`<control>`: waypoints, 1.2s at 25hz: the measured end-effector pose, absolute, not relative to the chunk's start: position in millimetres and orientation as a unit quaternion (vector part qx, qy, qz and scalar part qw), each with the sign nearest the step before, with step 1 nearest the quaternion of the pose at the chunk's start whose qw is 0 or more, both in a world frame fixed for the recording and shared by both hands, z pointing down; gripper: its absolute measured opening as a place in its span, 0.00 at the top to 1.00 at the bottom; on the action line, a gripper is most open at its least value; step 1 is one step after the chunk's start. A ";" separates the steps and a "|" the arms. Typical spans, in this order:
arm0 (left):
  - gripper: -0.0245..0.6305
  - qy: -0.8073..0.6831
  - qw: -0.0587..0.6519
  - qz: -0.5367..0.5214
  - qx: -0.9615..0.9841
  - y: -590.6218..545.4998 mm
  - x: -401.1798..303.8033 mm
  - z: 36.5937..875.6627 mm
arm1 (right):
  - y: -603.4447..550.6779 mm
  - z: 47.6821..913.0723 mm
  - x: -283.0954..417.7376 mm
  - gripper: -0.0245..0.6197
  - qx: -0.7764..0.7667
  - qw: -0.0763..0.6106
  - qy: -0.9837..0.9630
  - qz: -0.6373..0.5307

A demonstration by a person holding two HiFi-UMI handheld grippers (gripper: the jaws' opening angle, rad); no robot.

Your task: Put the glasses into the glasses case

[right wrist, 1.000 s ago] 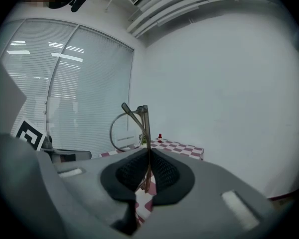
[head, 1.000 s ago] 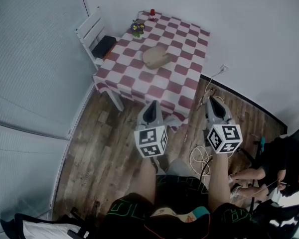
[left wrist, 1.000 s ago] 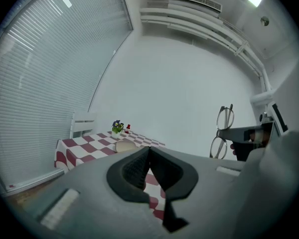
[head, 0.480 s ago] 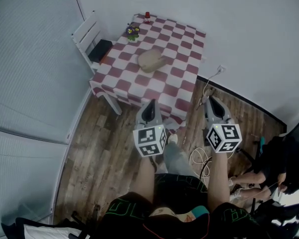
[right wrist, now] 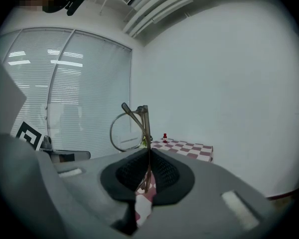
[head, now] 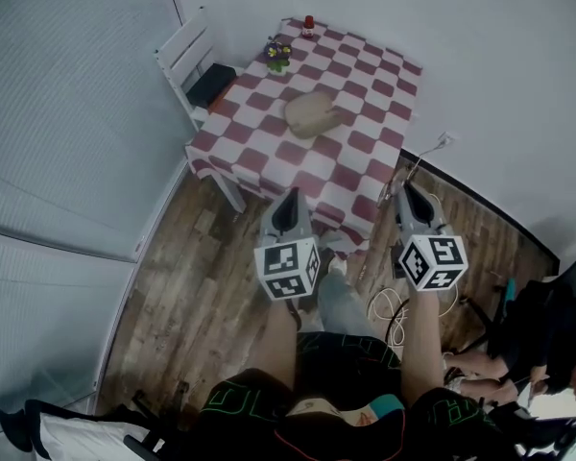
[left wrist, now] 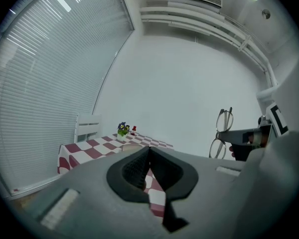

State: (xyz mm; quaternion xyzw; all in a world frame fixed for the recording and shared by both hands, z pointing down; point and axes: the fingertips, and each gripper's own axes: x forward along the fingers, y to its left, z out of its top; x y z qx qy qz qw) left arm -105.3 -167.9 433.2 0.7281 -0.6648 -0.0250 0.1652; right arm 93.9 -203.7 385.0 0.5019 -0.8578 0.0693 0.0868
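A tan glasses case (head: 310,113) lies in the middle of the red-and-white checked table (head: 355,176), well ahead of both grippers. My right gripper (head: 406,190) is held above the floor short of the table's near edge, shut on the temple arm of thin wire-framed glasses (right wrist: 132,128). These stand upright out of the jaws (right wrist: 148,153). From the left gripper view the glasses (left wrist: 223,132) show off to the right. My left gripper (head: 290,198) hangs beside it at the same height, shut with nothing in it (left wrist: 149,151).
A white chair (head: 197,60) stands at the table's left side. A small flower pot (head: 276,56) and a red bottle (head: 308,22) sit at its far end. Cables (head: 389,305) lie on the wooden floor by the right gripper. A person (head: 547,344) sits at the far right.
The person's leg has stepped forward between the grippers, and the table has shifted a little in the head view. Both grippers keep their pose; the right one still holds the glasses.
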 end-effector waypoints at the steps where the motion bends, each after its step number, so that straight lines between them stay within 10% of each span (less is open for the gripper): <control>1: 0.95 -0.667 0.167 -0.024 0.726 -170.3 -106.8 435.8 | -208.0 386.8 92.0 0.94 0.499 0.087 -0.859 0.071; 30: 0.95 -0.732 0.210 0.025 0.647 -301.0 -94.0 482.8 | -390.9 441.3 83.7 0.94 0.390 0.107 -0.907 0.116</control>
